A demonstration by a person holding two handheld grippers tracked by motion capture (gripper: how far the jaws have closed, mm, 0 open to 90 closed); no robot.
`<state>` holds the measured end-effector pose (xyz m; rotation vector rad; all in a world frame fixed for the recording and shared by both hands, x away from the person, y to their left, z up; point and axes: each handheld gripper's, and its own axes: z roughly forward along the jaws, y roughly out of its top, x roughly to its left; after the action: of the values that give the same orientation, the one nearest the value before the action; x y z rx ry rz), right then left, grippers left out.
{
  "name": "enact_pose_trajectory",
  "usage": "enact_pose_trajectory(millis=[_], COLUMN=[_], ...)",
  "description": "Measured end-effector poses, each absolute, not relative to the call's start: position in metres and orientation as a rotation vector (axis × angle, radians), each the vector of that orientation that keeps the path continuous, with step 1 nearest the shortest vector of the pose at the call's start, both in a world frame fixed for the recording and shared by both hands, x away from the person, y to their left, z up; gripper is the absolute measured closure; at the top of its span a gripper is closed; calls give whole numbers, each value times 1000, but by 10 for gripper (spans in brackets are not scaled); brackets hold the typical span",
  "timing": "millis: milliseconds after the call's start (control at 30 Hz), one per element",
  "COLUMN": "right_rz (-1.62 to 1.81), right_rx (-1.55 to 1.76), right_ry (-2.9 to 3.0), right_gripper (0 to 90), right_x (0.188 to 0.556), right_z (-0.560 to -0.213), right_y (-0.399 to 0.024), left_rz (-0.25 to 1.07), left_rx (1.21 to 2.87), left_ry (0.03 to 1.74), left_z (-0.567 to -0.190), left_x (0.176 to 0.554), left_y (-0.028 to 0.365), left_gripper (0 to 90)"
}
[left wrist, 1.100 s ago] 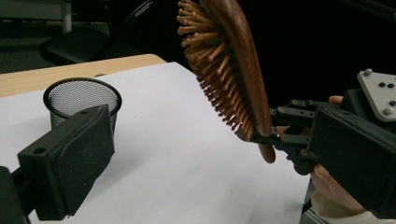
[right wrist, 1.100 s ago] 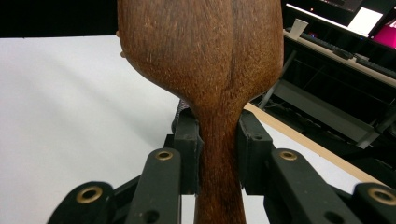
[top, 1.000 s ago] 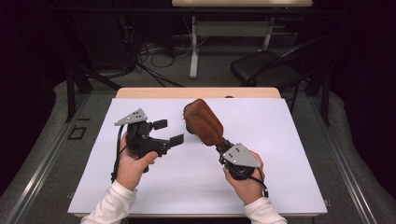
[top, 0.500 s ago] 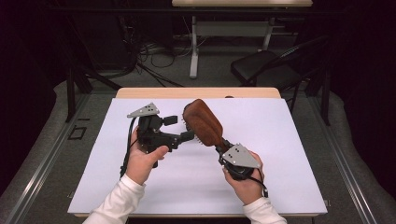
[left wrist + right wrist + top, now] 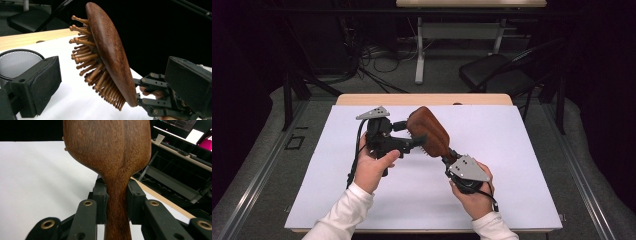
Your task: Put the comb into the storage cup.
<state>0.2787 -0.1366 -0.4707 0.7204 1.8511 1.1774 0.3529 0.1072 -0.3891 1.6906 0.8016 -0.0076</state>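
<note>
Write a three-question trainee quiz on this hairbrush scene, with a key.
1. True or false: the right hand-held gripper is shut on the wooden hairbrush by its handle.
2. The left hand-held gripper is: A) open beside the brush head, B) clamped on the bristles, C) lying flat on the table.
3. What covers the table top?

Key: 1 true; 2 A; 3 a white sheet.
</note>
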Motion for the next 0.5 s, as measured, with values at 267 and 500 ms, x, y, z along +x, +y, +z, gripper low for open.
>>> enact_pose_trajectory(millis=[267, 500], right_rz=[1179, 1181], right_rx=[719, 714], right_ry=[1849, 1846], right_gripper=[732, 732], right_x=[278, 278], right_z=[-470, -470], right_y=[-137, -136], left_rz=[-21, -33], left_rx=[1700, 1690], left_ry=[820, 833], left_z=[-391, -391], left_x=[358, 361], left_y=[99, 95], left_gripper=[53, 98])
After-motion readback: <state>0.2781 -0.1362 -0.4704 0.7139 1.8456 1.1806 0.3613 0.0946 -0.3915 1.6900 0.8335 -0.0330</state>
